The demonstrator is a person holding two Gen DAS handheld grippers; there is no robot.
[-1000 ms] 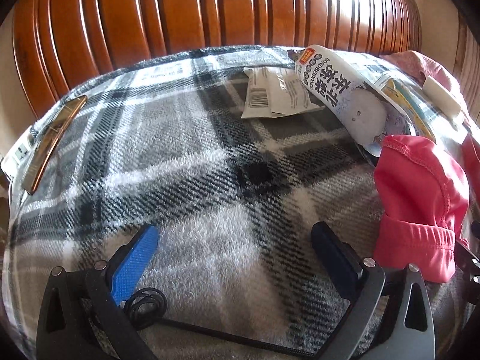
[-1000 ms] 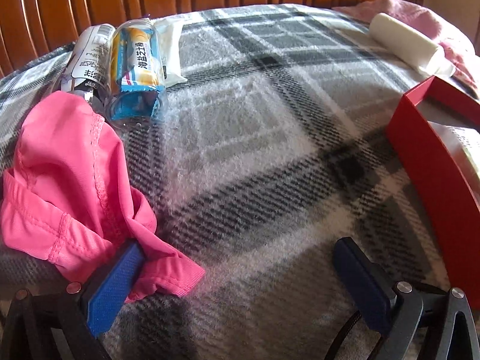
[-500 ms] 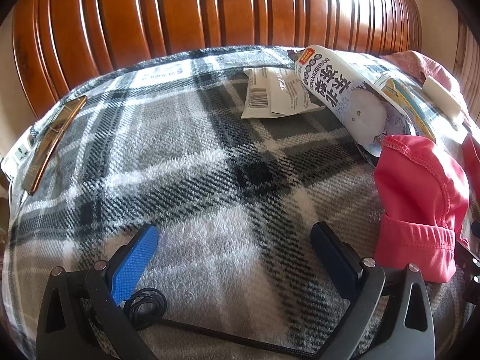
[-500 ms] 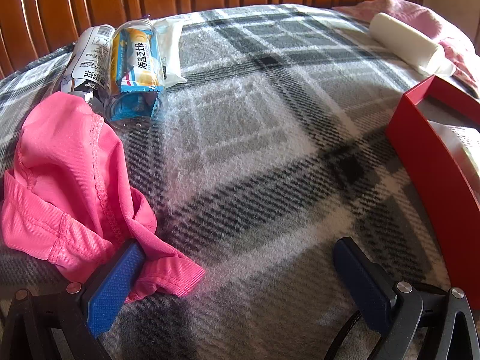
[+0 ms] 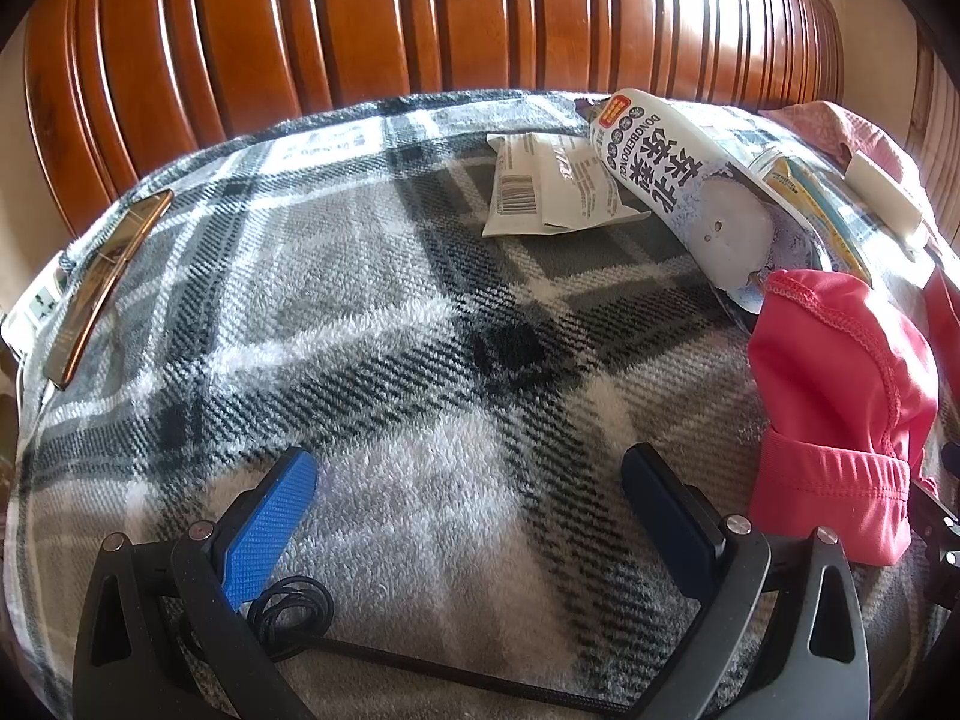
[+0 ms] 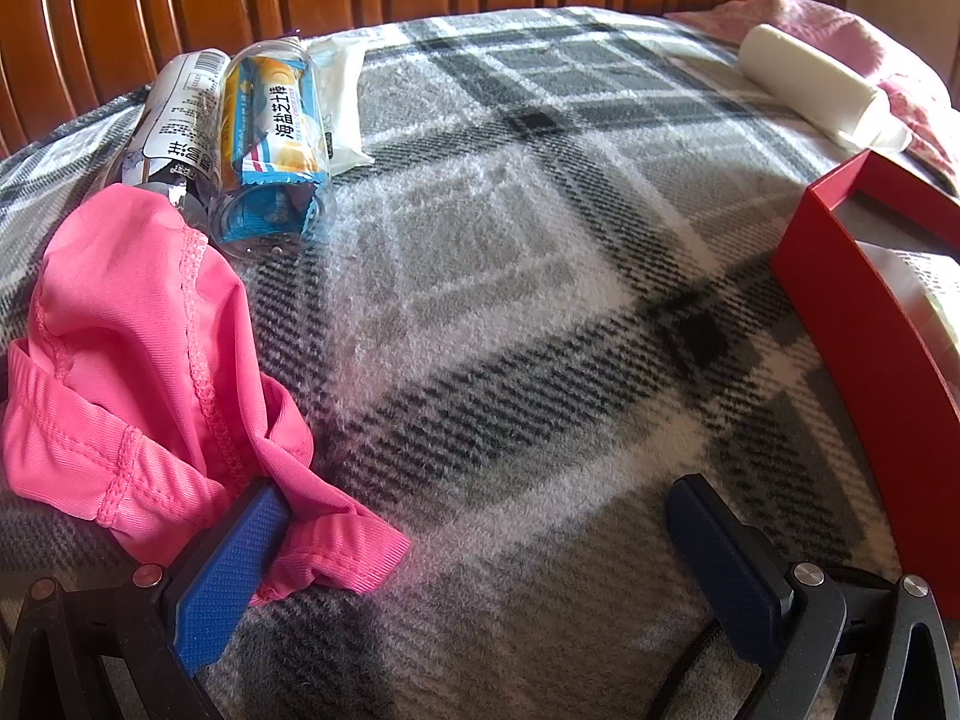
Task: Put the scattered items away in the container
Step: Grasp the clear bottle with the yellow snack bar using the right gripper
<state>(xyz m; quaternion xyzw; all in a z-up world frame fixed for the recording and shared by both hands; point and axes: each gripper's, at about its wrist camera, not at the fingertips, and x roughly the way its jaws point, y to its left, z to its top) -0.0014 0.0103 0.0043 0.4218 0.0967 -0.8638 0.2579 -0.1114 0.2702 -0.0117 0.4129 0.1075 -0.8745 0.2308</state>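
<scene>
No movement seen since earlier frames; both grippers (image 5: 468, 480) (image 6: 474, 516) held apart, empty; pink garment (image 6: 132, 360) touched by right gripper's left finger (image 6: 228, 564); red container (image 6: 864, 324) unfilled at right.

A bedroom: plaid blanket (image 5: 420, 312) (fleecy) against wooden headboard (image 5: 420, 18).

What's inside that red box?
The red box sits at the right edge of the right wrist view. Only something pale and flat shows inside it; I can't tell what it is. The near wall and the picture's edge hide the rest.
</scene>
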